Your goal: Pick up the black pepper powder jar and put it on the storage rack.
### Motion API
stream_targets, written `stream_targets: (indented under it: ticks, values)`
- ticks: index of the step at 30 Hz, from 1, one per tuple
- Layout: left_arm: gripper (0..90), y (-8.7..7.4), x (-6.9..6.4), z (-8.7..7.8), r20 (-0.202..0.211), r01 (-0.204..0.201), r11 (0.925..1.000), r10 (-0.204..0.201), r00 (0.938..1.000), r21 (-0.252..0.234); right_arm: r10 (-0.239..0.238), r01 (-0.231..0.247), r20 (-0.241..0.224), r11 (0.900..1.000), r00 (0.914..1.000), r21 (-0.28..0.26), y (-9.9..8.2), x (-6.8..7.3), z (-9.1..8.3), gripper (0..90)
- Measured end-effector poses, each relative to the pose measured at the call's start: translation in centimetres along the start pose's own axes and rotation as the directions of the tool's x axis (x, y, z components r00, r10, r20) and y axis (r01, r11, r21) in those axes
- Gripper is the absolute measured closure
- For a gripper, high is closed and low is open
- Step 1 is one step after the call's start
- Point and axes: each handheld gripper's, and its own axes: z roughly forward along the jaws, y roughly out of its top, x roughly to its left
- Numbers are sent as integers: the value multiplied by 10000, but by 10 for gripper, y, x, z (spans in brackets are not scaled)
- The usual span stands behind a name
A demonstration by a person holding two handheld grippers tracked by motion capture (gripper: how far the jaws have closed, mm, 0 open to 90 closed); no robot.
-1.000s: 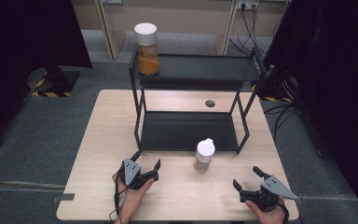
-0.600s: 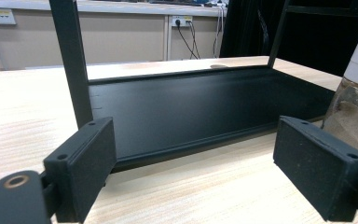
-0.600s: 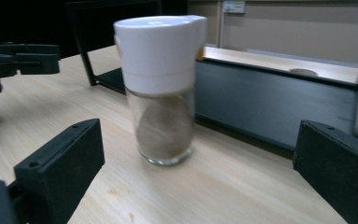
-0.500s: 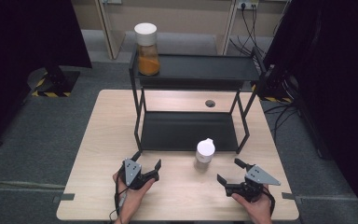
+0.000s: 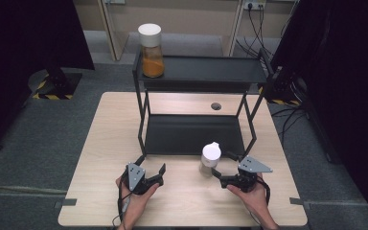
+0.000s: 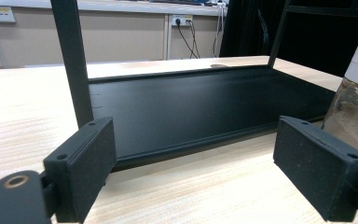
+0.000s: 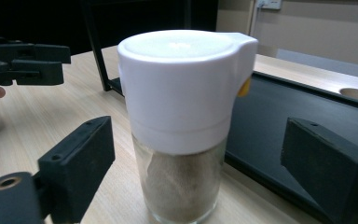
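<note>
A small glass jar with a white flip lid and pale powder stands on the wooden table, just in front of the black shelf rack. My right gripper reaches it from the right. In the right gripper view the jar stands between the jaws with gaps on both sides; the jaws have just been closing. My left gripper rests open at the front left, nothing between its pads. The jar shows at the right edge of its view.
A tall jar of orange powder with a white lid stands on the rack's top shelf, far left. The lower shelf is bare. A round cable hole lies behind it. The other gripper shows beyond the jar.
My right hand has moved left from the table's front right corner until its jaws flank the small jar, and the jaws have narrowed. The left hand has stayed put.
</note>
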Motion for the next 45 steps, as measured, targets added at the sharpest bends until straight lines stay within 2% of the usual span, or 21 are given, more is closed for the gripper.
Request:
stream_targets:
  ticks: [7,13,19,24,28,37,45]
  values:
    - [126,0,0,0,12,-19,10000,19,10000,-9,-104,109,-409,9999,9991,109,7,-8,15,142]
    - [125,0,0,0,16,-43,10000,43,10000,2,-104,103,-406,9999,9991,-13,6,-5,16,139]
    - [125,0,0,0,18,1,10000,-1,10000,-14,20,-6,-533,9997,9986,261,9,-9,26,147]
    - [125,0,0,0,33,-11,10000,11,10000,4,112,-88,-637,9993,9979,376,7,-9,34,211]
    - [125,0,0,0,32,-24,10000,23,10000,3,93,-65,-678,9991,9977,411,5,-10,37,299]
    - [125,0,1,0,31,-9,10000,9,10000,-4,-96,110,-371,9993,9993,361,4,0,34,308]
    - [125,0,0,0,27,3,10000,-3,10000,-18,22,-22,-28,9997,10000,-255,7,7,18,309]
